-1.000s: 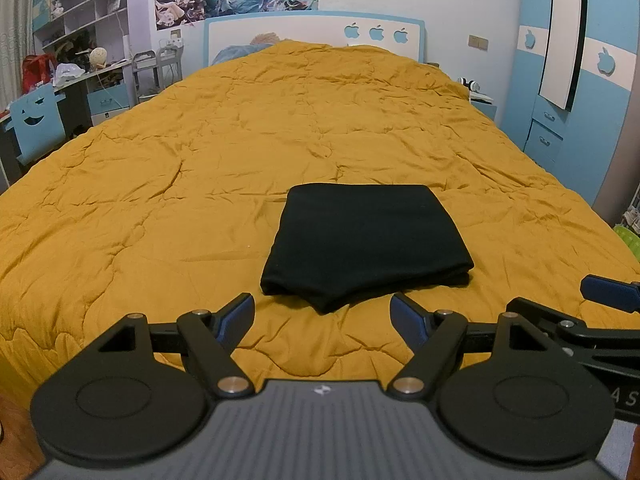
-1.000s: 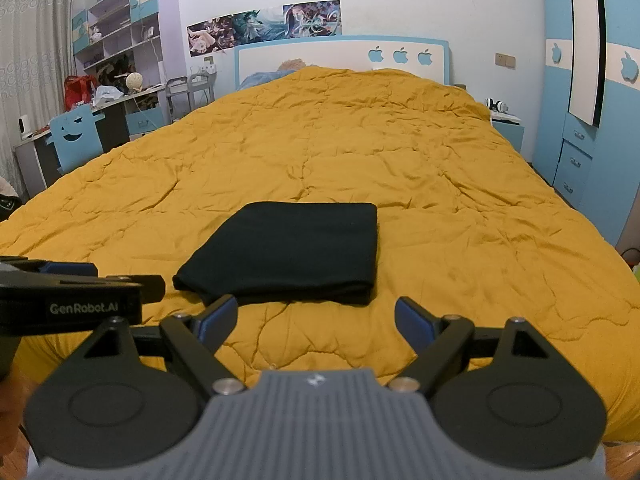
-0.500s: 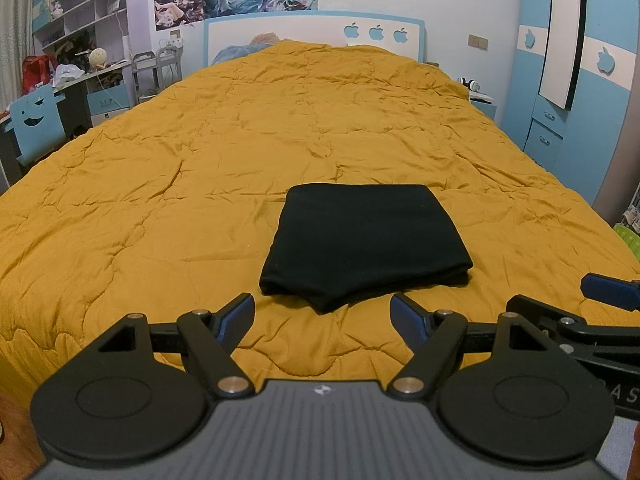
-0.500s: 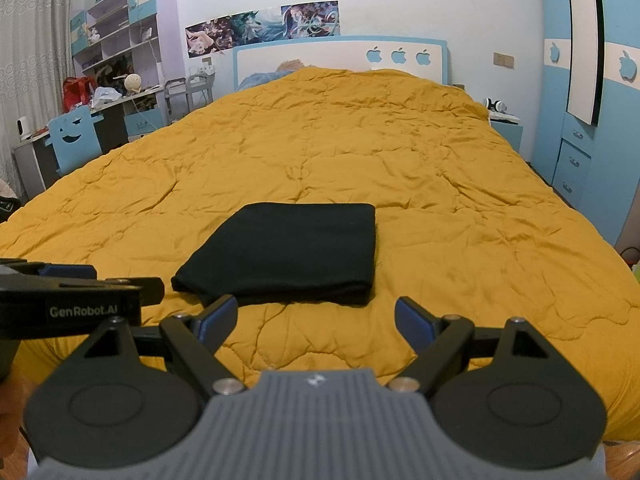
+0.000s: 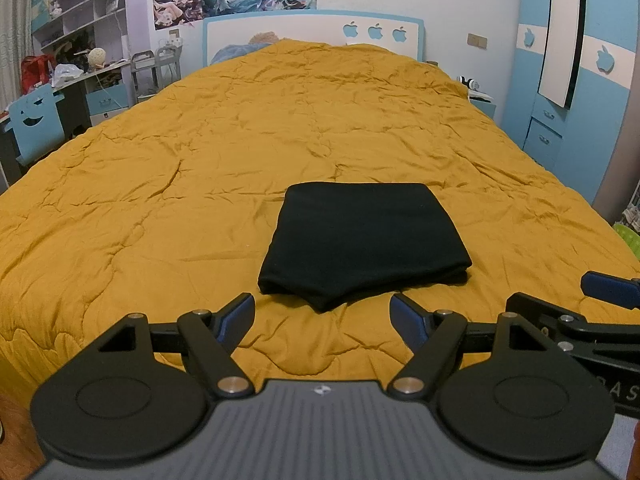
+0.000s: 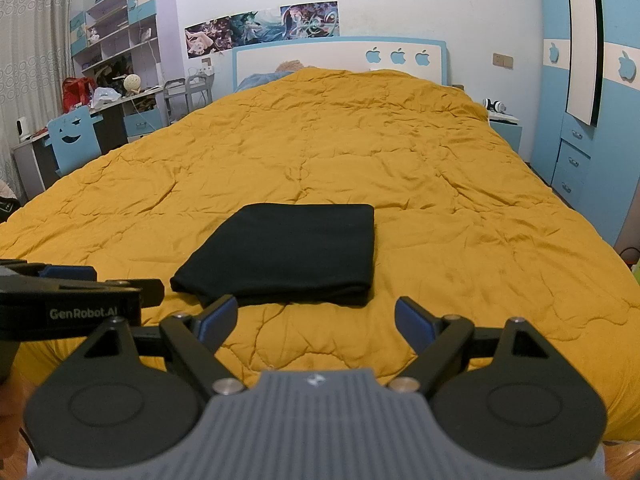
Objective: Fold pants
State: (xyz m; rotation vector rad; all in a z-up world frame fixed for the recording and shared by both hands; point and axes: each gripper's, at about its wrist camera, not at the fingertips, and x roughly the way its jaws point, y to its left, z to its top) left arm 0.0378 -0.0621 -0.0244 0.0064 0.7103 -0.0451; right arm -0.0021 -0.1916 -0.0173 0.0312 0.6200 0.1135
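The left tool (image 5: 322, 312) is spread wide and holds nothing, hovering over the near edge of the bed just short of the pants (image 5: 364, 240). The right tool (image 6: 316, 318) is equally wide and empty, beside the left one. The black pants lie folded into a flat rectangle on the mustard-yellow quilt (image 5: 200, 160), touching neither tool. Beyond stand a white and blue headboard (image 6: 340, 56) and a blue wardrobe (image 6: 592, 100).

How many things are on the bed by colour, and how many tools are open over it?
Black folded pants: 1
Mustard quilt: 1
Open tools: 2, the left tool and the right tool
Total: 4
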